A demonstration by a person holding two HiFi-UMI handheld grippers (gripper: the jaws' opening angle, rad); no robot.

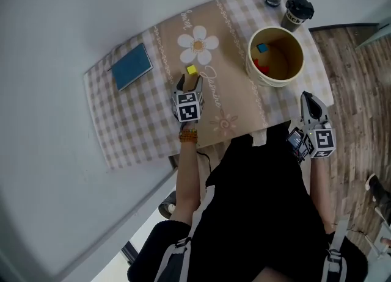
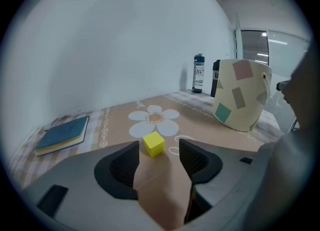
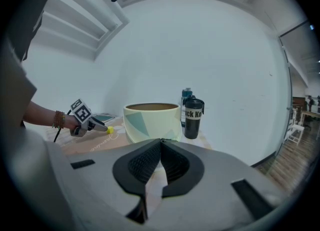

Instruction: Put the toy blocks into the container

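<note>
From where I stand, the left hand-held gripper (image 1: pixel 190 82) is spread wide and empty. Its tips are low over the tan daisy-print runner (image 1: pixel 235 101) on the bench (image 1: pixel 122 125). The small yellow toy cube (image 2: pixel 153 143) lies just ahead, in line with the gap. I'd go forward until the pads bracket two flat sides, then close squarely so it doesn't skid. The cream round container with pastel patches (image 1: pixel 252 61) stands off to the right, with a blue block (image 1: pixel 262 47) and a red block (image 1: pixel 263 67) already inside. The right hand-held gripper (image 3: pixel 160 144) is clenched on nothing, near the bench's edge.
</note>
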